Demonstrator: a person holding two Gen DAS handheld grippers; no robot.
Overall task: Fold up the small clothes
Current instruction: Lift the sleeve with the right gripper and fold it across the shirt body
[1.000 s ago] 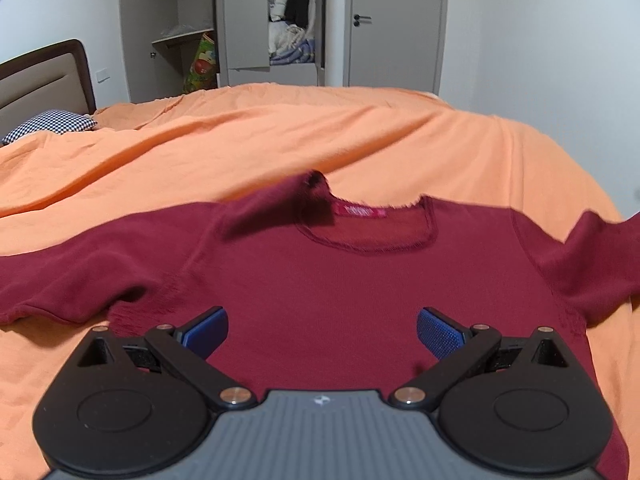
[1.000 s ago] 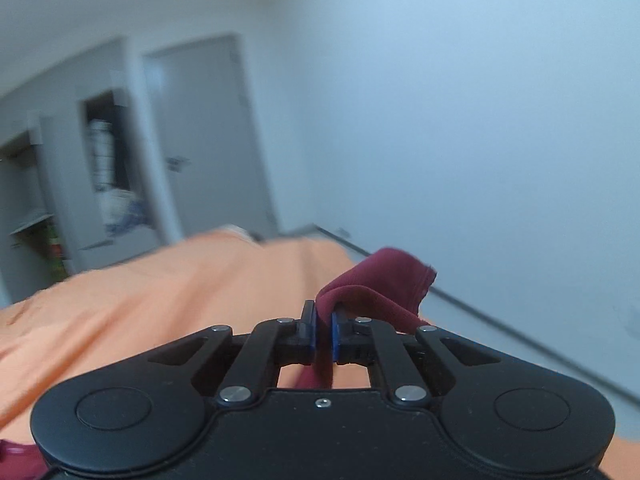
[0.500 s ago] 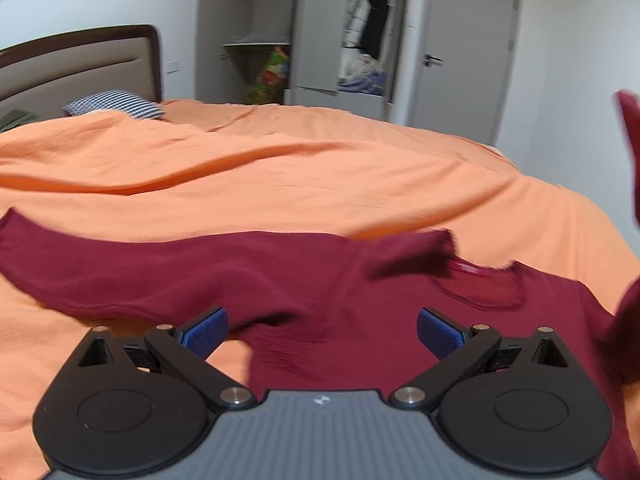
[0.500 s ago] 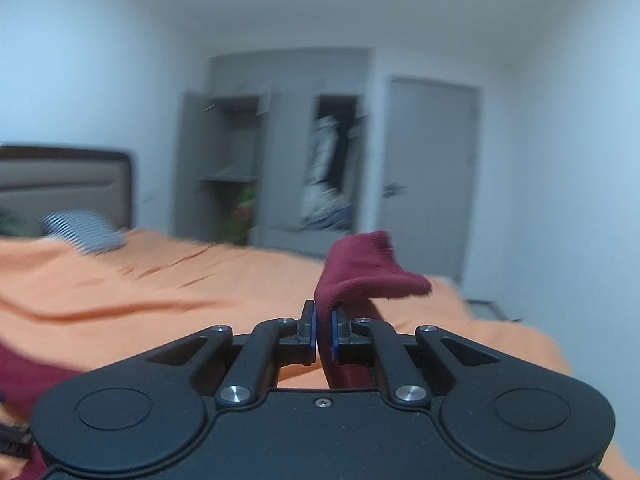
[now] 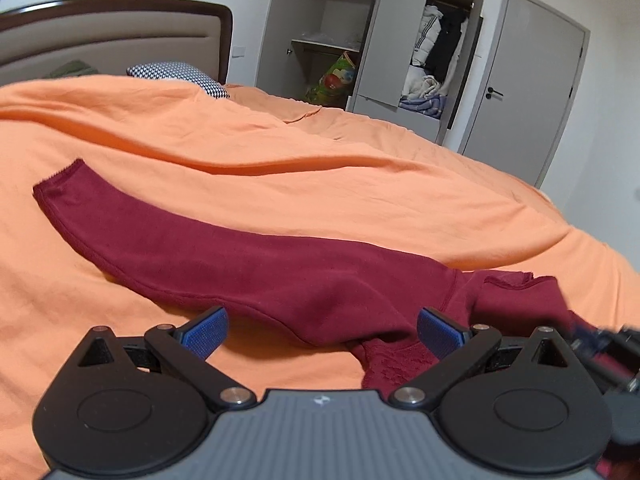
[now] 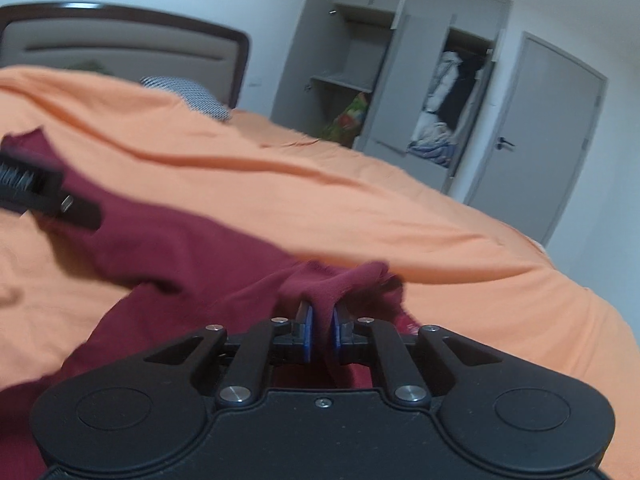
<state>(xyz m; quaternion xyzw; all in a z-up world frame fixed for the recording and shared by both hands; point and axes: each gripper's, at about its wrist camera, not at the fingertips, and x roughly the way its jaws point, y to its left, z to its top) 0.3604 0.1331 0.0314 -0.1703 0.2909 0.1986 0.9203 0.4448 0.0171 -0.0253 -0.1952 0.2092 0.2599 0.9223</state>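
Left gripper (image 5: 322,330) spread wide, empty, over dark red long-sleeved knit top (image 5: 248,268) on orange bedspread (image 5: 320,184); right gripper (image 6: 321,330) pinching a fold of it.

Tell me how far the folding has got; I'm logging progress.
Early. Done: the dark red top lies on the orange bedspread. In hand: the right gripper pinches a fold of it over the body. Left: the long sleeve lies stretched out; the left gripper is open, empty.
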